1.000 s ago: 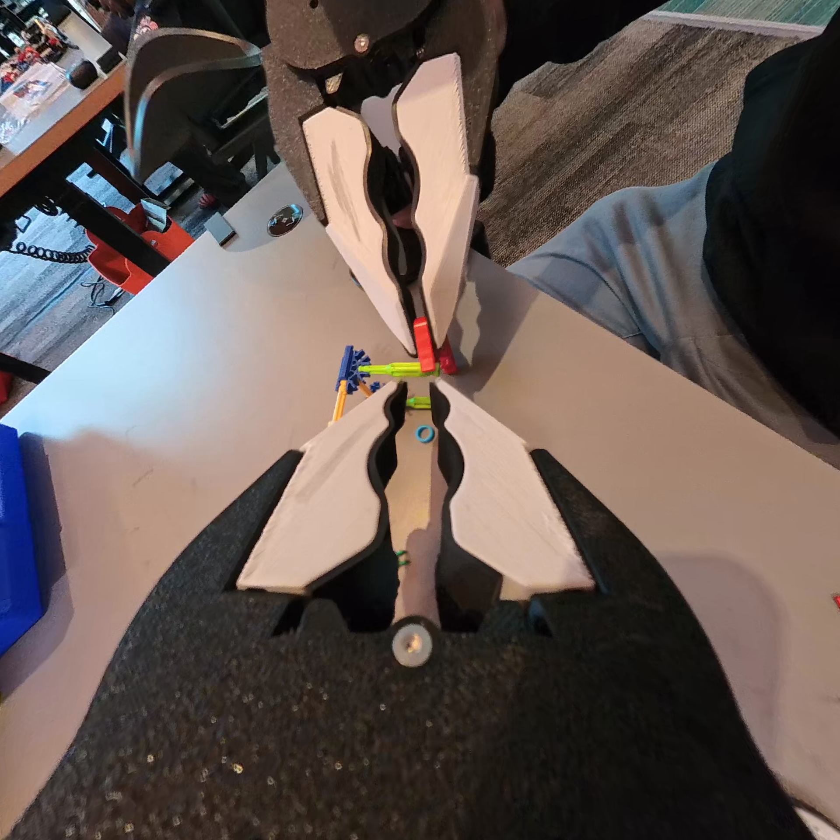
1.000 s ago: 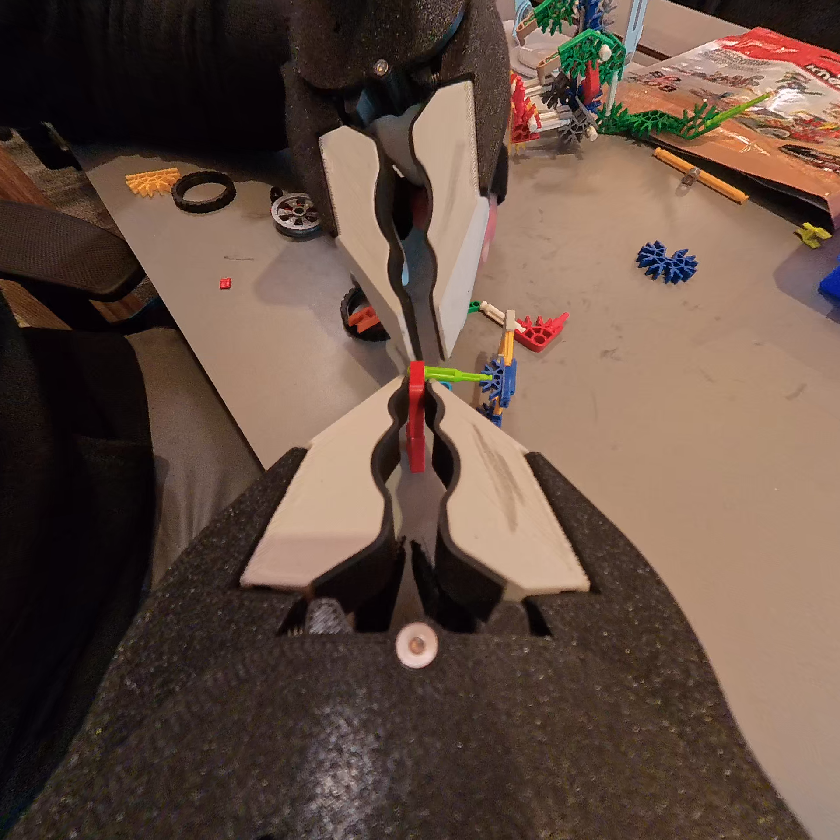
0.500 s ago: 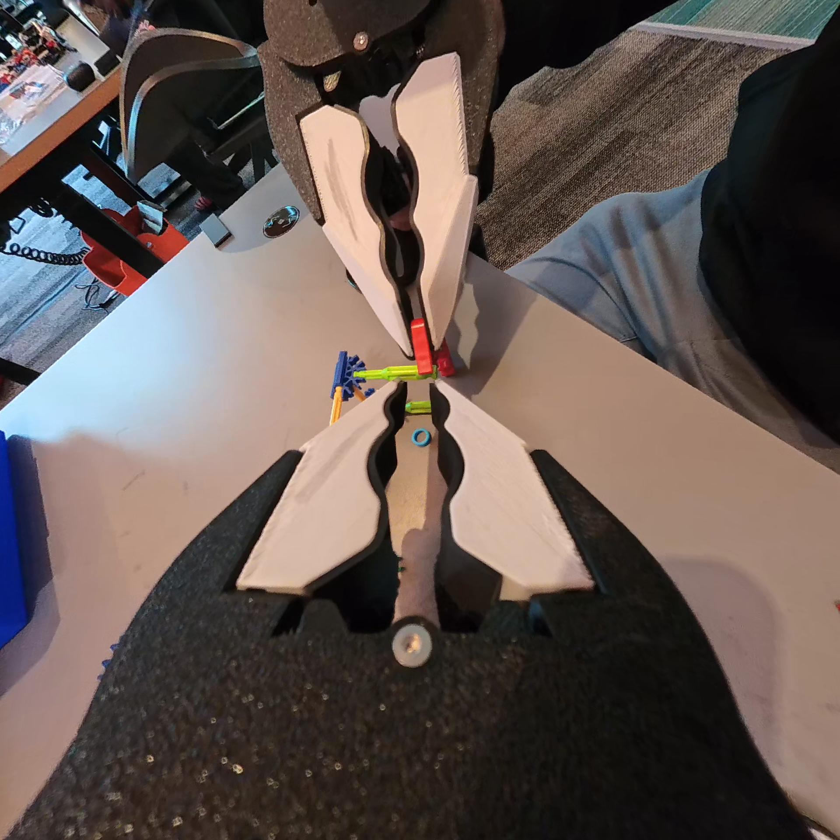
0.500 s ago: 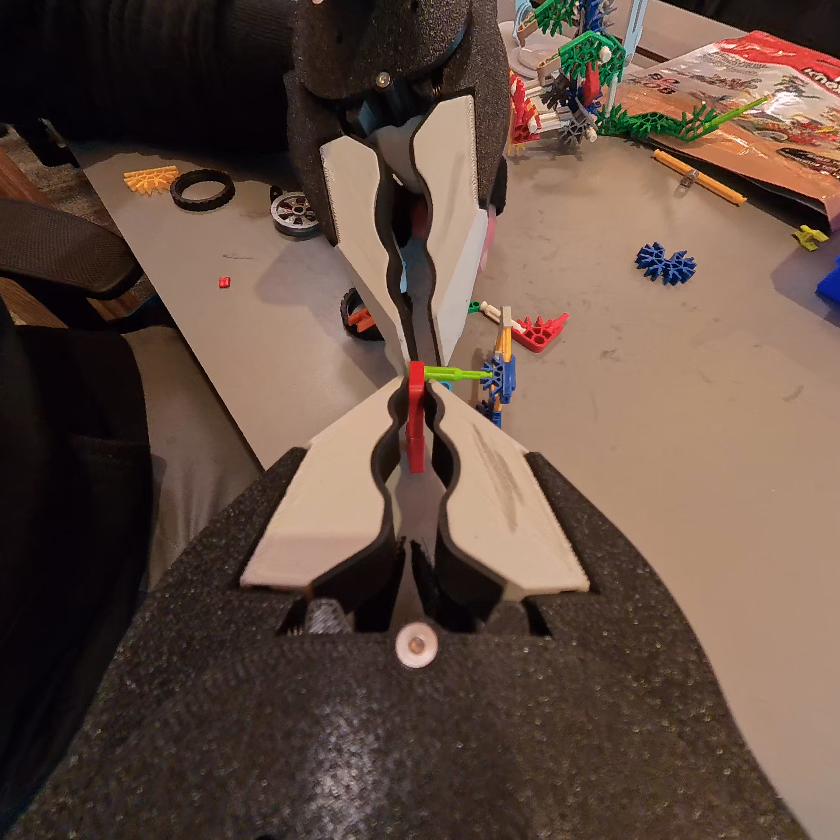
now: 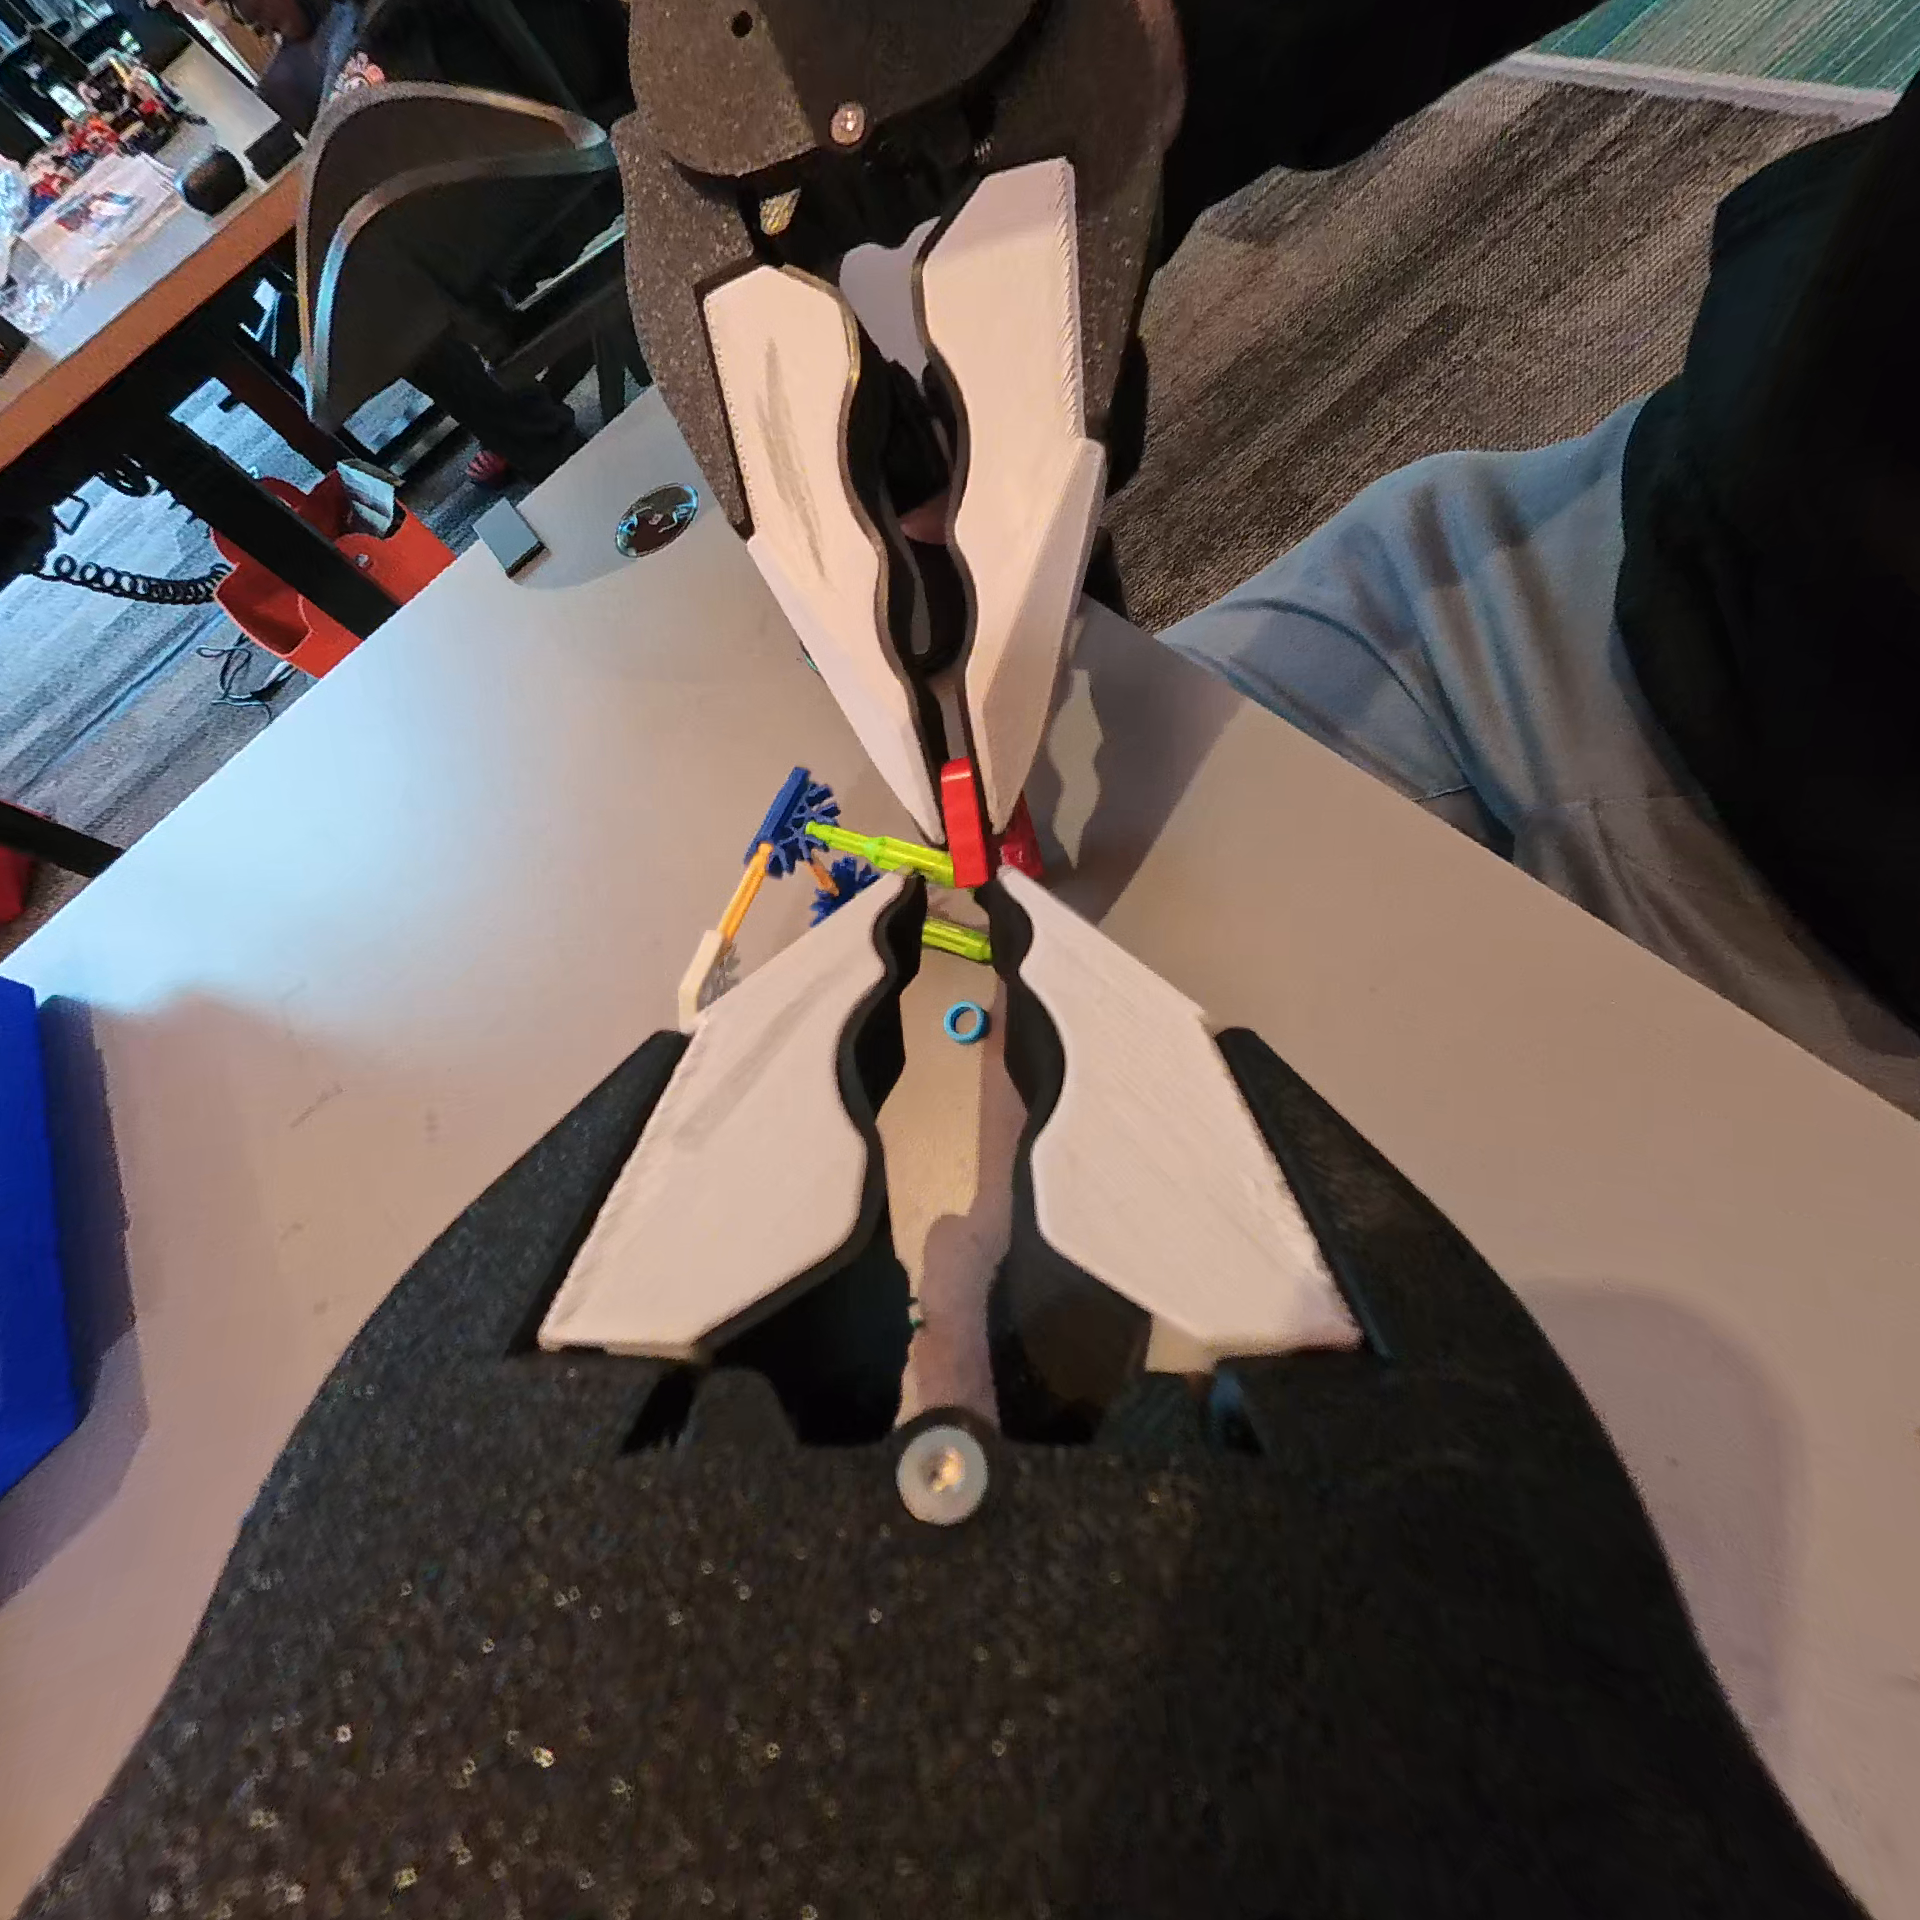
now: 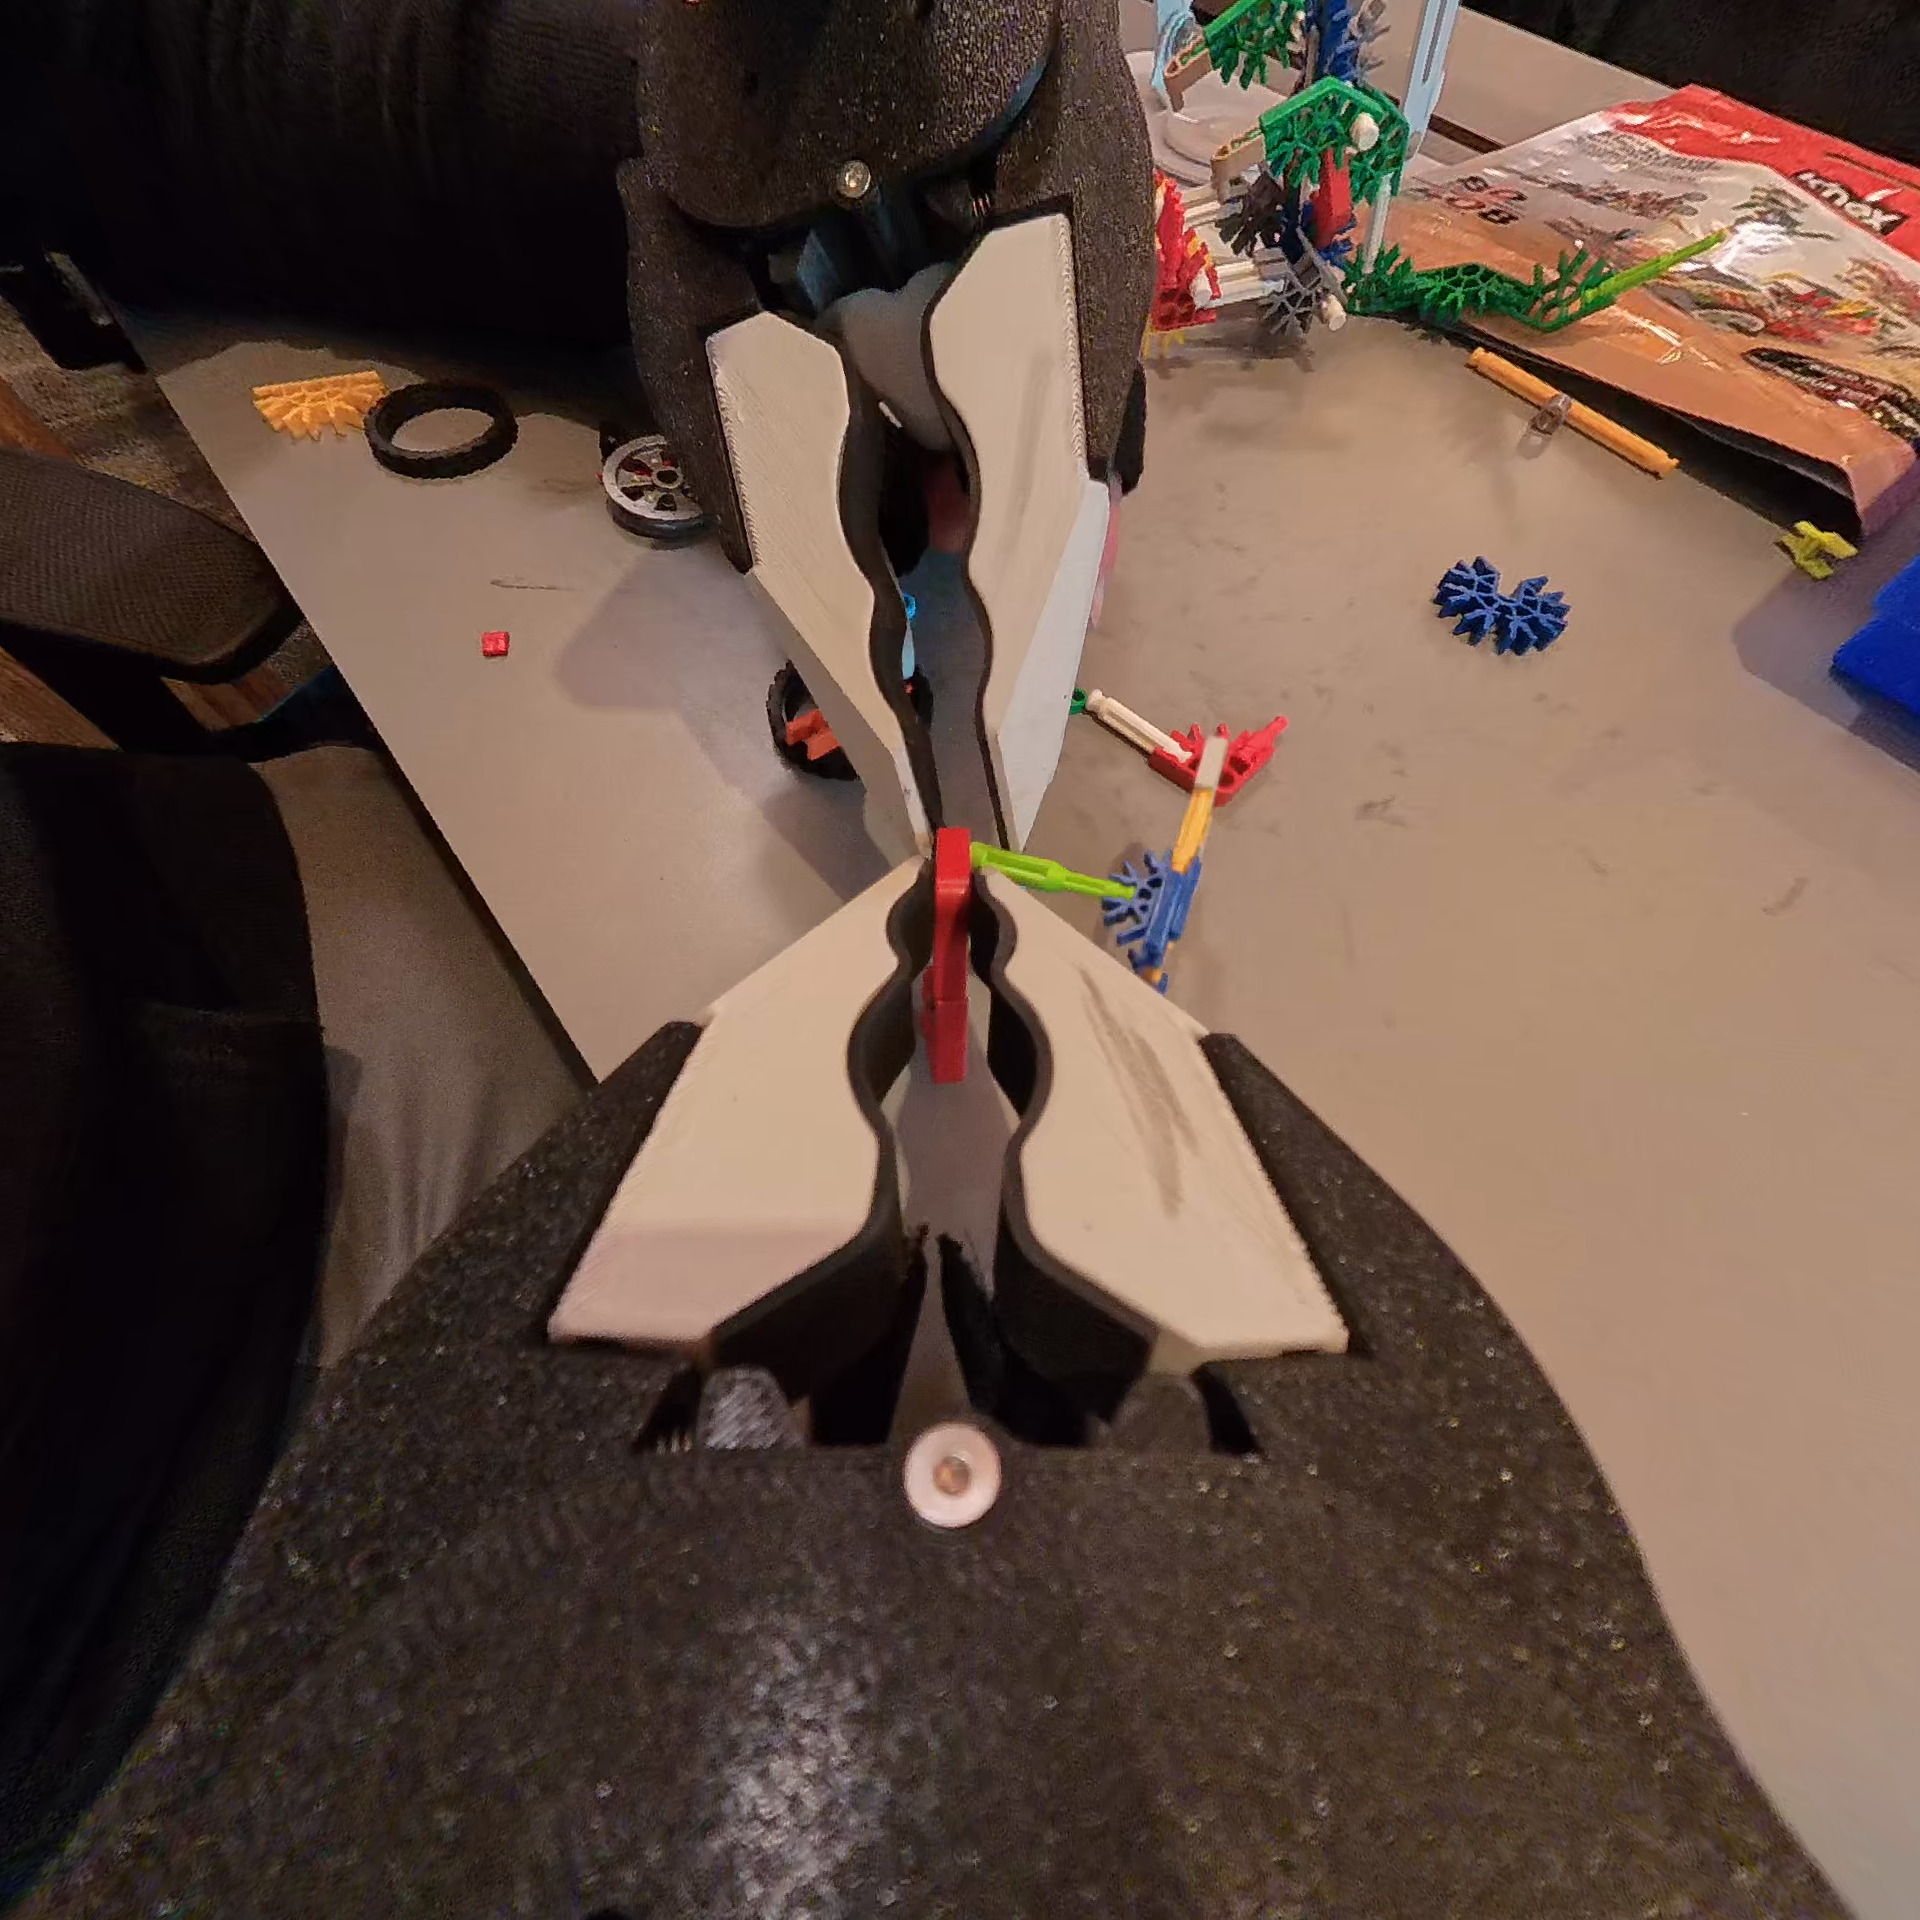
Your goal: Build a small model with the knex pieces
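right gripper (image 6: 951,868) clamped on red connector (image 6: 948,956) | left gripper (image 5: 956,894) narrow, tips opposite, pinching a green rod (image 5: 954,938) | green rod assembly (image 6: 1049,876) just ahead-right | keep axes aligned, push straight.

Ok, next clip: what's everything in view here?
Red connector: 1, red, clamped in right hand-held gripper.
Long green rod: 1, lime, plugged into red connector's side.
Blue connector: 1, blue, on long green rod's far end.
Short green rod: 1, lime, between left hand-held gripper fingers.
Blue ring: 1, light blue, on table.
Loose blue connectors: 2, blue, mid-table.
Black tyre: 1, black, far left.
Built model: 1, multicolour, far end.
Toy bag: 1, red-brown, far right.
Table: 1, grey.
Right hand-held gripper: shut on red connector.
Left hand-held gripper: shut on short green rod.
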